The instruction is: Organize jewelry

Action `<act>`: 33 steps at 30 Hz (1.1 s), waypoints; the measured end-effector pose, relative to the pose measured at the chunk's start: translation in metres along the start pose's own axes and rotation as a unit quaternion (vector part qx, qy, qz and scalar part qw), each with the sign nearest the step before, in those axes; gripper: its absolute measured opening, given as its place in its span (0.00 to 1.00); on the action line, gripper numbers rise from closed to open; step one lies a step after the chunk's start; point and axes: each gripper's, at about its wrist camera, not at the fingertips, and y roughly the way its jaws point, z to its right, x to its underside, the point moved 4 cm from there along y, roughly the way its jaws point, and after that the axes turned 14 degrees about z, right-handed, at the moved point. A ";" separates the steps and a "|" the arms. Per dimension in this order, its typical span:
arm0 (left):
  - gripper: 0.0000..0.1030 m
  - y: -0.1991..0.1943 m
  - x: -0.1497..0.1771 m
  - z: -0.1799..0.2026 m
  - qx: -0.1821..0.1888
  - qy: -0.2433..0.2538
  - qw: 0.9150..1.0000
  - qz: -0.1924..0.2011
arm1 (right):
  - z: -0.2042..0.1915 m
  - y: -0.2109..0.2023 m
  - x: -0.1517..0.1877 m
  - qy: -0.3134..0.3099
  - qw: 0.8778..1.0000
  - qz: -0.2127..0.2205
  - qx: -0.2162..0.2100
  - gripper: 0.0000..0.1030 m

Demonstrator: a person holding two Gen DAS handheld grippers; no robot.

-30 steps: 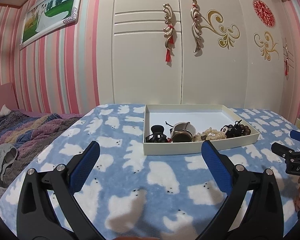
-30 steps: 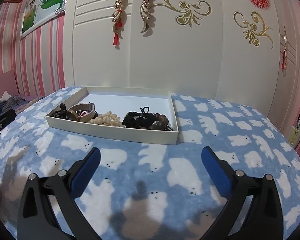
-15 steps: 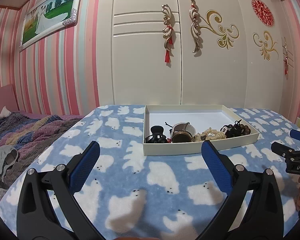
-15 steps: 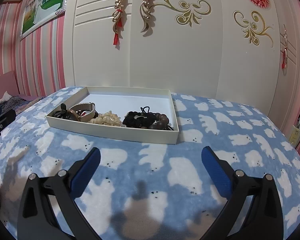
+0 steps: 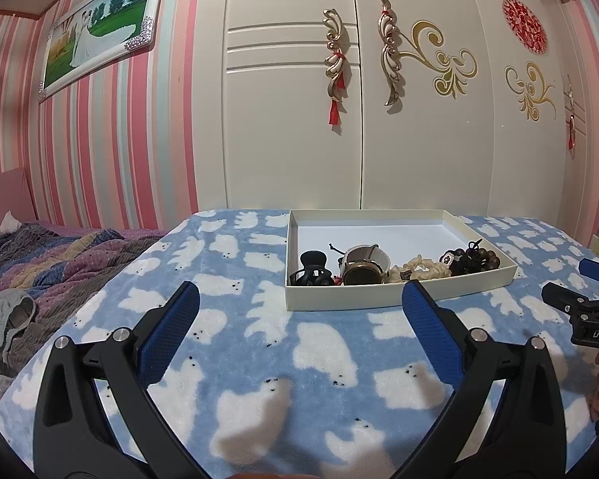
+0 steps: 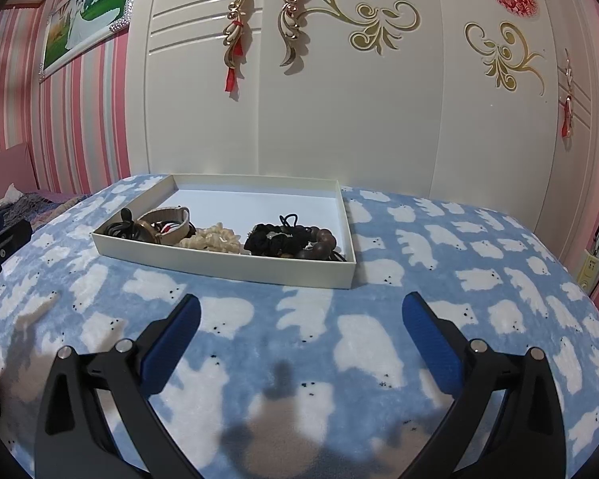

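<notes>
A shallow white tray (image 5: 395, 298) (image 6: 227, 269) lies on the blue bear-print blanket. Along its near side lie a black hair claw (image 5: 311, 269), a watch with a beige strap (image 5: 364, 266) (image 6: 167, 221), a cream scrunchie (image 5: 421, 269) (image 6: 213, 239), a black hair tie (image 6: 273, 235) and a dark bead bracelet (image 5: 479, 260) (image 6: 323, 241). My left gripper (image 5: 299, 299) is open and empty, short of the tray. My right gripper (image 6: 299, 311) is open and empty, also short of the tray; it shows at the right edge of the left wrist view (image 5: 579, 299).
The blanket (image 5: 219, 263) covers the bed. A rumpled quilt and grey cloth (image 5: 20, 279) lie at the left. A white wardrobe (image 5: 359, 119) stands behind the bed. A wall socket (image 6: 589, 269) is at the right.
</notes>
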 end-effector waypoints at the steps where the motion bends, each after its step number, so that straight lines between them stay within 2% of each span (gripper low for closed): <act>1: 0.97 0.000 0.000 0.000 0.000 0.000 1.000 0.000 | 0.000 0.000 0.000 0.000 1.000 0.001 0.000 0.98; 33: 0.97 0.000 -0.001 0.002 0.000 0.003 1.000 0.000 | 0.001 -0.001 0.000 0.004 1.000 0.002 0.001 0.98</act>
